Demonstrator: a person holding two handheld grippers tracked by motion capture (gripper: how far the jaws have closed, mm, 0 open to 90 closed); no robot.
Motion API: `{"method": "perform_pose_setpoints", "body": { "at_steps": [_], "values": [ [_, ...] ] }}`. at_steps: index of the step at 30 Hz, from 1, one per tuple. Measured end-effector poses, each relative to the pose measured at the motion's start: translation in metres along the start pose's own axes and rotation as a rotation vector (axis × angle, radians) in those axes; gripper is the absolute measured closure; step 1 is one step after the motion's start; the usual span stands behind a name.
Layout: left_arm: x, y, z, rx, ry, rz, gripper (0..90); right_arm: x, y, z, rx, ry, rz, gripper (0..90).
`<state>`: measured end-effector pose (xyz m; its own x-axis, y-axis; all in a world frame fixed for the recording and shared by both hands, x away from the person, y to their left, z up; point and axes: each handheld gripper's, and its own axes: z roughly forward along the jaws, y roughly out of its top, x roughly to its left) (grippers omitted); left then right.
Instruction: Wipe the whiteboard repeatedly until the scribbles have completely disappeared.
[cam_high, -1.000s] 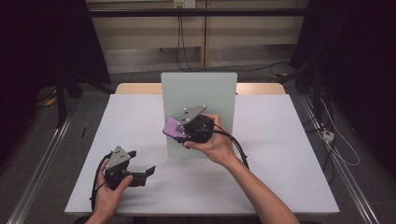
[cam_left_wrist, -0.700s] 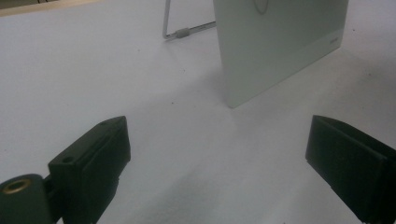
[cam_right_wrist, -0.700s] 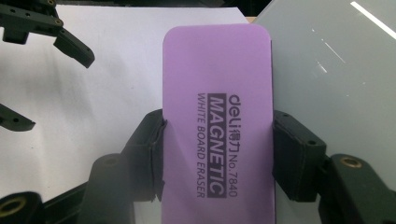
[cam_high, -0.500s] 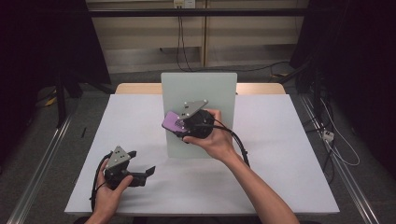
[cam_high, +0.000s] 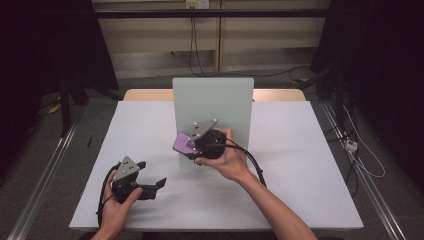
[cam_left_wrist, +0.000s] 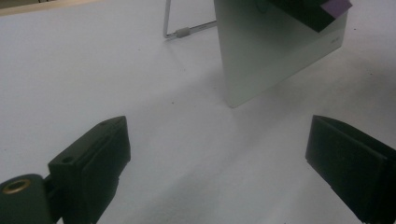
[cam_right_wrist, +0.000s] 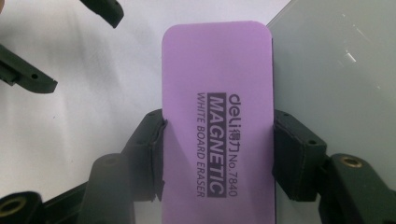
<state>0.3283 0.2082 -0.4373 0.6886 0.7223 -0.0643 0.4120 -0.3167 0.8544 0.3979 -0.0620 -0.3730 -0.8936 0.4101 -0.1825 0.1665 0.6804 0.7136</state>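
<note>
You had the flat purple rectangular magnetic whiteboard eraser (cam_right_wrist: 217, 116) clamped by its long edges in your right gripper (cam_high: 192, 142), both black pads pressed against its sides, and it hung at the lower left part of the pale grey-green glass board (cam_high: 220, 107) that stood upright on its thin wire stand (cam_left_wrist: 187, 31) in the middle of the white table (cam_high: 300, 165). Whether the eraser's face touched the glass I could not tell. Your left gripper (cam_high: 152, 186) rested low near the table's front left corner with its jaws spread wide and nothing between them, well apart from the board.

The likeliest trouble, in my judgement, was the board itself: it stood on a light stand with no hand steadying it, so a firm wipe or push could have slid it back or tipped it over. The grip caught only the eraser's narrow edges, so drag against the glass could have twisted it out of the pads. The magnet could also have snapped it onto the board askew.

Counted: one eraser, one board, one wire stand, one table, two grippers
</note>
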Motion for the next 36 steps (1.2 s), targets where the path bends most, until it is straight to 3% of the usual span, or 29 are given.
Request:
{"method": "perform_pose_setpoints", "body": {
  "at_steps": [9, 22, 29, 36],
  "values": [
    [0.000, 0.000, -0.001, -0.005, -0.001, -0.001, 6.6, 0.000, -0.002, 0.002, 0.020, 0.024, -0.004, 41.9],
    [0.000, 0.000, 0.000, -0.003, -0.003, -0.003, 6.6, -0.016, 0.013, -0.024, -0.034, -0.054, 0.008, 41.9],
    [-0.001, 0.000, 0.000, -0.003, -0.005, -0.001, 6.6, -0.009, 0.008, -0.017, -0.022, -0.048, 0.007, 41.9],
    [0.000, 0.000, 0.000, 0.000, -0.003, 0.003, 6.7, -0.001, -0.004, -0.003, -0.008, -0.006, 0.005, 41.9]
  ]
}}
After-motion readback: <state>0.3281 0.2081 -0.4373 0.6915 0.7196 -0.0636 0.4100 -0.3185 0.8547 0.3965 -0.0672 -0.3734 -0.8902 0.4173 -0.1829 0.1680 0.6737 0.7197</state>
